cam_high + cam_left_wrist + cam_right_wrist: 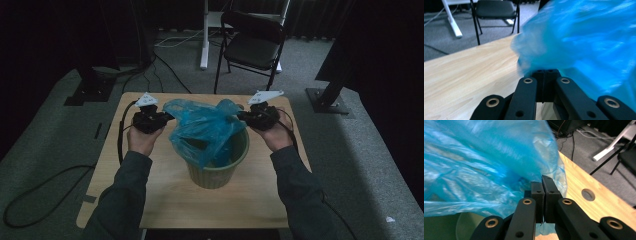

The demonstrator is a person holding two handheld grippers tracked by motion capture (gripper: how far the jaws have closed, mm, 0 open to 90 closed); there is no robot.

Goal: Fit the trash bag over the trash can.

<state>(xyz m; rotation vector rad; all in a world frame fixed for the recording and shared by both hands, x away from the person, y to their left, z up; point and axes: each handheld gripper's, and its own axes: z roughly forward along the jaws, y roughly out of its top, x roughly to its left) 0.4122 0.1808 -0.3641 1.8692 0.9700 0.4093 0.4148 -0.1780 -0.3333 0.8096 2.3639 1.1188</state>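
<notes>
A blue plastic bag (207,127) is draped over a green ribbed bin (218,167) standing at the middle of the worktop (165,200). The bag's left edge is pinched by the left tongs (167,116), pressed together on the film, and its right edge is pinched likewise by the right tongs (241,116), towards the far edge.

Light wooden table (165,195), green bin (218,172) standing on it, seemingly mid-table

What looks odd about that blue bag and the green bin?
The blue plastic bag isn't lining the green bin: it balloons crumpled above the rim, pinched between the left gripper and right gripper.
</notes>
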